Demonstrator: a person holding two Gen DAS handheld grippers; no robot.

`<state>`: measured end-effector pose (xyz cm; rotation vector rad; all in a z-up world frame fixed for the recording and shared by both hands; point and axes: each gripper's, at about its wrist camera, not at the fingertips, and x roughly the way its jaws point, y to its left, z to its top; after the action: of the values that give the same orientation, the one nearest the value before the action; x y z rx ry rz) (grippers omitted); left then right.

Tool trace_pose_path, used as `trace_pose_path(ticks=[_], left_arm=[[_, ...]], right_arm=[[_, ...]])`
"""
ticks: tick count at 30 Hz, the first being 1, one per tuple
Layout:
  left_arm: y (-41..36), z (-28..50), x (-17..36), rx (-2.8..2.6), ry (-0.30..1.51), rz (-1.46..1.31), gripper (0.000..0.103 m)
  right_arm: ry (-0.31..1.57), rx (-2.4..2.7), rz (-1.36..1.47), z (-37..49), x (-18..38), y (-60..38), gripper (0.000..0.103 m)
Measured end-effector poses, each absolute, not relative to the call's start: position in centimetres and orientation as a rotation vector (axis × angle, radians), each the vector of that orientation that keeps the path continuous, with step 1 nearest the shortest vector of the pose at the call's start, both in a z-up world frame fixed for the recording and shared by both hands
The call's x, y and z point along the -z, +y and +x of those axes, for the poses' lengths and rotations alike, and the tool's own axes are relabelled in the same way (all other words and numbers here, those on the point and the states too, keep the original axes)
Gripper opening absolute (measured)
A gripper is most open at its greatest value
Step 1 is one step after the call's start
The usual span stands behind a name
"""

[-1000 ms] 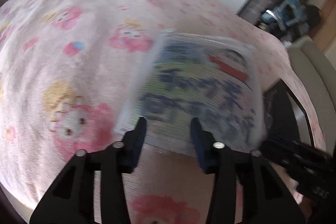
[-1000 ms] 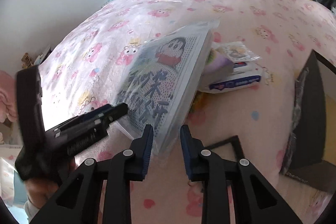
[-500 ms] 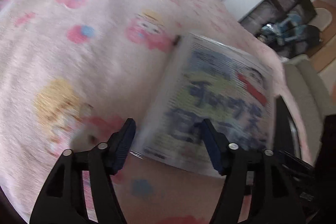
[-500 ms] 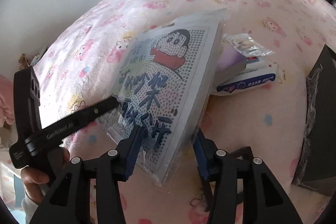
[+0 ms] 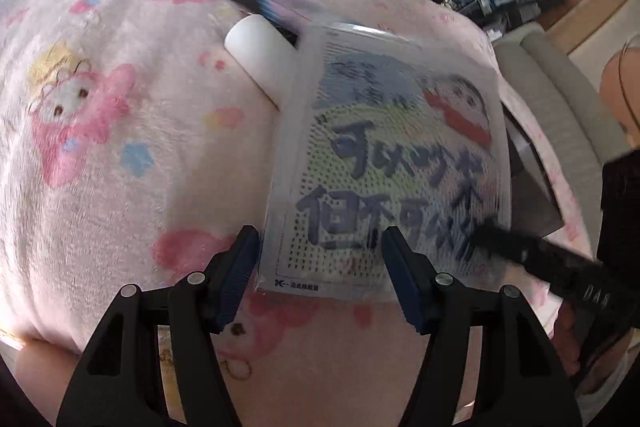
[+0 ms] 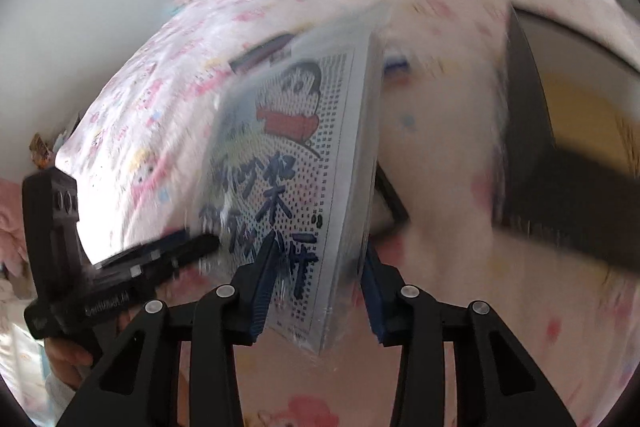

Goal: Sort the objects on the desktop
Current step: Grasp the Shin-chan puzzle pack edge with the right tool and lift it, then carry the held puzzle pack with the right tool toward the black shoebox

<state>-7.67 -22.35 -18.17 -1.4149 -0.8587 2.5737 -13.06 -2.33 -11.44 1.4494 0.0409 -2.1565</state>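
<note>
Left tool (image 5: 318, 267) now wide, off the packet (image 5: 394, 163); right tool (image 6: 316, 283) newly clamping its edge.

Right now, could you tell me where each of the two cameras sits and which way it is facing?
Left wrist: on the left gripper, looking forward and down over the pink blanket at the wrapped cartoon kit; its own open fingers show, plus the right gripper's tip at the right edge.
Right wrist: on the right gripper, looking along the kit's tilted face toward a dark bin; its fingers straddle the kit's edge, and the left gripper and hand show at left.
Shared: the kit, the blanket and the opposite gripper.
</note>
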Motion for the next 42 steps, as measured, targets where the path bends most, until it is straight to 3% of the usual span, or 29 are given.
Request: trace_pose_path(ticks=[8,13,17,21,33,37,42], left_arm=[[-22.5,-8.5,17.5,-2.618,-0.813,-1.418,0.068],[-21.5,-8.6,18.1,-2.657,-0.748,-1.378,0.068],[-20.5,-7.7,17.7,-2.696,-0.674,-1.376,0.057],[-19.8,-6.5,17.0,-2.705,-0.676,-1.391,0.055],[-18.3,-4.7,17.9,-2.613,-0.720,-1.486,0.055],[-17.8,-5.5,17.9,-2.673,-0.648,-1.485,0.058],[-16.0,-6.1,17.8,-2.702,-0.584,-1.486,0.062]], right_arm=[[0.030,2.208,1.489,-12.4,13.4,-1.4,0.037],[0.161,2.239,1.509,-12.8,15.2,-2.5,0.044],[0.017,2.187,1.521,-13.0,15.7,-1.7,0.044],[-0.020,2.170,1.509,-12.6,14.8,-1.0,0.039],[-0.126,2.133,1.585,-10.6,15.6,4.8,0.039],[-0.133,2.146,1.582,-11.4,16.3,4.9,0.046],[-0.156,2.096,1.570,-11.3,17.1,3.9,0.047]])
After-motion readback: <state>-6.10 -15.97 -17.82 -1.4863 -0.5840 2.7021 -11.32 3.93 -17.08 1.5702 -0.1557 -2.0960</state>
